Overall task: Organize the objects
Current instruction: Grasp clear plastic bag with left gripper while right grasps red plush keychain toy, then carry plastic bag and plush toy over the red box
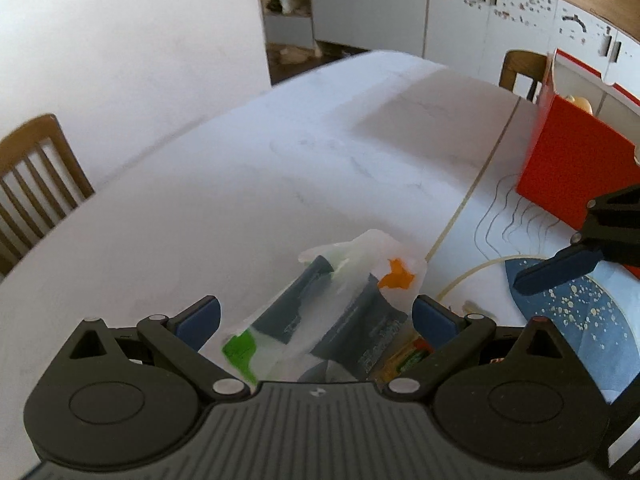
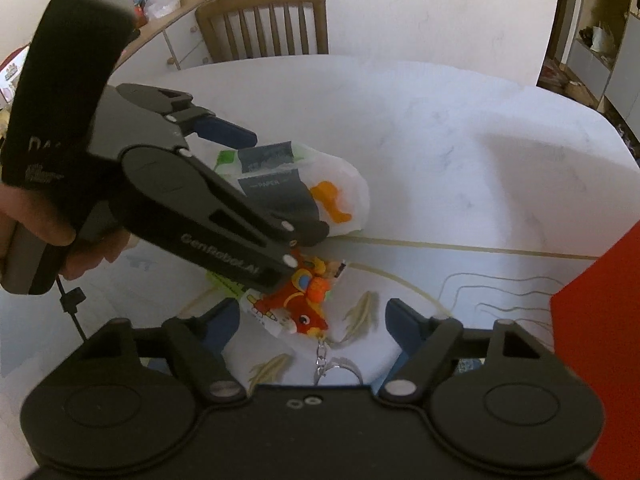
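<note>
My right gripper (image 2: 312, 320) is spread wide open, hanging over a red dragon keychain (image 2: 298, 306) in its clear wrapper, chain end pointing back at me. Left gripper (image 1: 316, 318) is open too, pads either side of a translucent packet (image 1: 328, 304) with grey, green and orange print, not pinching it. Both things lie on the white table (image 1: 200, 200), right next to each other. Further out on the right sits a red box (image 1: 576, 164), and wooden chairs (image 2: 266, 24) stand past the table edge.
</note>
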The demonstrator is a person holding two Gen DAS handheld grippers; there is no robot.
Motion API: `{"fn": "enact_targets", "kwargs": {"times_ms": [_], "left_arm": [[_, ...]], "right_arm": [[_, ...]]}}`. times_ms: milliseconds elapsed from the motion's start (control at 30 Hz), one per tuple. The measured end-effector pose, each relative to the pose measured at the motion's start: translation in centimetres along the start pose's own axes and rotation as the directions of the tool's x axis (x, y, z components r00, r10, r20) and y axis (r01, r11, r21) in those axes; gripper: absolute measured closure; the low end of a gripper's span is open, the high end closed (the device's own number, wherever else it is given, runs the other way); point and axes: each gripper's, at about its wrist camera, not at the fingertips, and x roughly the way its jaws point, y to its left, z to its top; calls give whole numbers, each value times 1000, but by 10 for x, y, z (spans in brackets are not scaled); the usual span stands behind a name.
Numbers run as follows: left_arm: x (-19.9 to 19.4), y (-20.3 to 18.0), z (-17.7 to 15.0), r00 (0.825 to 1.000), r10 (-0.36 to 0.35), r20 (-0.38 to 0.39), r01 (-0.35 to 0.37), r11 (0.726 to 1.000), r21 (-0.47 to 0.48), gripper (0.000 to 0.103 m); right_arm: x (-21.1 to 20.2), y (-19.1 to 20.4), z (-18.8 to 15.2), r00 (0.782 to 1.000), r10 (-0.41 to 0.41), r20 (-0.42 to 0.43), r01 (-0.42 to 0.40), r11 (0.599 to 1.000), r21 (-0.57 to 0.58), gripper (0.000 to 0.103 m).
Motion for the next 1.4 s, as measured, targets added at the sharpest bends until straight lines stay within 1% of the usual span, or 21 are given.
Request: {"fn": "enact_targets", "kwargs": {"times_ms": [133,233,400,467,633,667,733,800,833,900,967,1100,1200,1267,1400], "left_arm": [[12,8,2,999,-29,-26,28,999,-38,0],[16,14,2,999,-43,-28,40,996,-81,0],[22,23,-2,999,-28,-26,24,990,-136,0],[21,27,-3,1000,-20,-20,17,988,-151,1],[22,34,-6,1000,-19,-14,16,981,-195,2],[22,34,-6,1000,-9,-11,7,980,-197,4],[22,33,-6,1000,1,-6,-2,982,-191,12],[19,32,-6,1000,6,0,-6,982,-189,27],[17,31,-6,1000,4,0,-4,982,-190,29],[15,30,-7,1000,5,-1,-5,982,-189,39],[14,28,-8,1000,14,0,-13,984,-179,44],[9,28,-8,1000,24,5,-23,979,-201,59],[6,27,-9,999,33,-6,-34,977,-213,63],[3,27,-9,999,36,-15,-38,974,-224,63],[-8,27,-9,999,34,-8,-35,969,-244,64]], "right_arm": [[8,-2,1,1000,11,-7,-10,999,35,33],[13,-3,2,1000,14,-9,-13,998,57,38],[15,-1,4,999,39,-2,-39,996,79,45],[14,0,5,999,45,2,-45,995,85,51],[15,0,5,998,56,5,-56,993,108,58],[15,-1,6,998,57,6,-57,992,116,61],[15,-3,6,998,56,7,-56,990,129,63],[15,-2,6,999,50,10,-51,990,133,64],[14,-3,4,999,47,12,-48,990,132,65],[12,-3,2,999,42,17,-44,990,132,65],[10,-6,0,999,34,23,-37,990,134,65],[2,-11,0,999,27,33,-32,989,145,65],[-5,-14,2,999,28,45,-35,988,150,65],[-7,-13,4,998,26,52,-34,988,153,65],[-19,-17,1,997,28,70,-39,986,164,65]]}}
